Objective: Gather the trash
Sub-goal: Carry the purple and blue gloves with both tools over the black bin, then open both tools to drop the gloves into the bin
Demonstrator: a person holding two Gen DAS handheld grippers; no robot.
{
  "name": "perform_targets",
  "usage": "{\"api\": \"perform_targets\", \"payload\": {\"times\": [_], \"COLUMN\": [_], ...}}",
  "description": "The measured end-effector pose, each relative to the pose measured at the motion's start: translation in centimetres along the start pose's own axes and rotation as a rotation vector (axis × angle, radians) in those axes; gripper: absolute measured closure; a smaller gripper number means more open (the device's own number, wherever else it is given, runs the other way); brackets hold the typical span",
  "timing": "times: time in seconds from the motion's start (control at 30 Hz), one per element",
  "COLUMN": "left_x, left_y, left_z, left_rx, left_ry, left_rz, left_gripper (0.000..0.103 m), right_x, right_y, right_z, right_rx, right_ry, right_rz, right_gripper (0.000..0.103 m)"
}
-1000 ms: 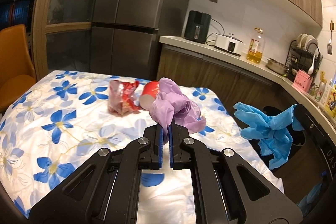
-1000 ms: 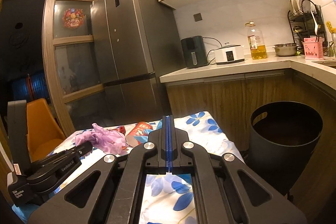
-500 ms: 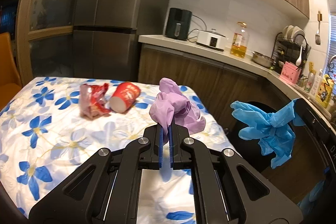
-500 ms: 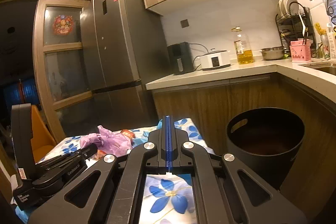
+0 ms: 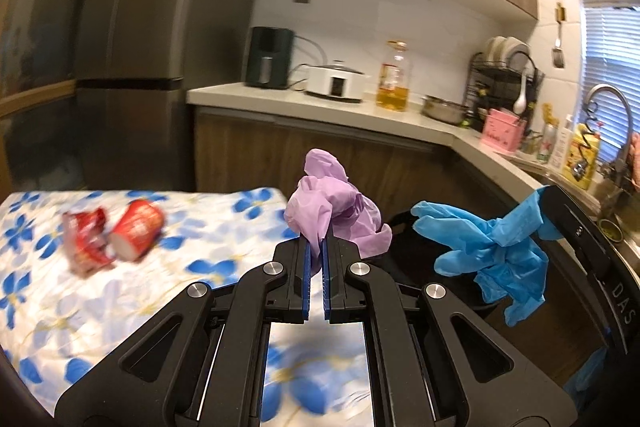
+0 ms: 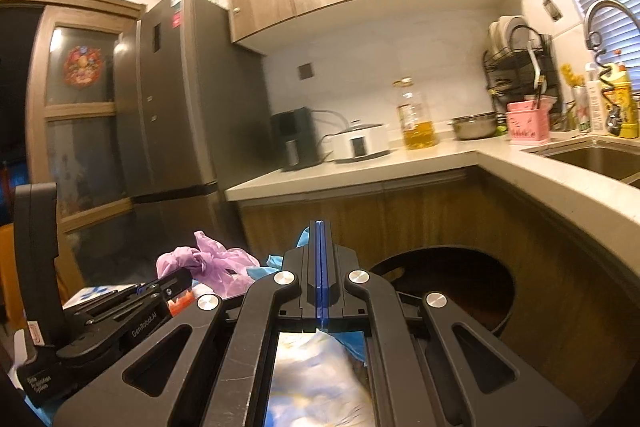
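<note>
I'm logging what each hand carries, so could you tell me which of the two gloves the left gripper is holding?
The purple glove, bunched up and pinched by the left gripper. The blue glove hangs from the right gripper instead, over the bin.

1. Your left gripper (image 5: 316, 251) sits at lower centre of its frame, fingers (image 5: 306, 267) pinched nearly together on a purple glove (image 5: 328, 207).
2. Your right gripper (image 6: 319, 259) fills the lower centre of its frame, fingers pressed flat on a blue glove (image 5: 492, 251).
</note>
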State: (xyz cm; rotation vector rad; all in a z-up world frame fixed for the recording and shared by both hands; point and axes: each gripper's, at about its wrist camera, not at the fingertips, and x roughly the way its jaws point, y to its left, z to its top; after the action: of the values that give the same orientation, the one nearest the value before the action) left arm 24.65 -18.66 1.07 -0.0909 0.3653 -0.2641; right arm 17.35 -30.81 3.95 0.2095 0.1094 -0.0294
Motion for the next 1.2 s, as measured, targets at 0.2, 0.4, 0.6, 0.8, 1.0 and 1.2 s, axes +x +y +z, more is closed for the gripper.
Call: {"api": "perform_targets", "payload": {"times": [0.2,0.4,0.6,0.8,1.0,1.2], "left_x": [3.4,6.1,8.3,9.6,10.2,10.8], "left_y": [-4.4,-7.5,-8.7,-9.4,-9.5,-10.0], "left_z": [1.1,1.3,1.0,0.7,0.5,0.1], "left_rx": [0.041,0.069,0.073,0.089,0.092,0.108], "left_ry": [0.0,0.01,0.03,0.046,0.05,0.061], "left_rz": [-0.078,-0.122,-0.148,-0.158,-0.183,-0.202], "left_gripper": [0.1,0.1,0.1,0.1,0.1,0.099], "right_x": [1.4,2.7,3.7,4.7,5.4,5.9], "right_y": [-3.6,-5.9,-7.3,-8.0,-8.3,-8.6], "right_z": [1.2,1.6,1.5,1.3,1.3,1.2], "right_rx": [0.034,0.059,0.061,0.064,0.067,0.08], "right_ry": [-0.012,-0.005,0.008,0.025,0.037,0.045], "right_rz": [-0.073,-0.102,-0.115,-0.121,-0.125,-0.141], "right_gripper": [0.102,0.102,0.102,0.102,0.102,0.101]}}
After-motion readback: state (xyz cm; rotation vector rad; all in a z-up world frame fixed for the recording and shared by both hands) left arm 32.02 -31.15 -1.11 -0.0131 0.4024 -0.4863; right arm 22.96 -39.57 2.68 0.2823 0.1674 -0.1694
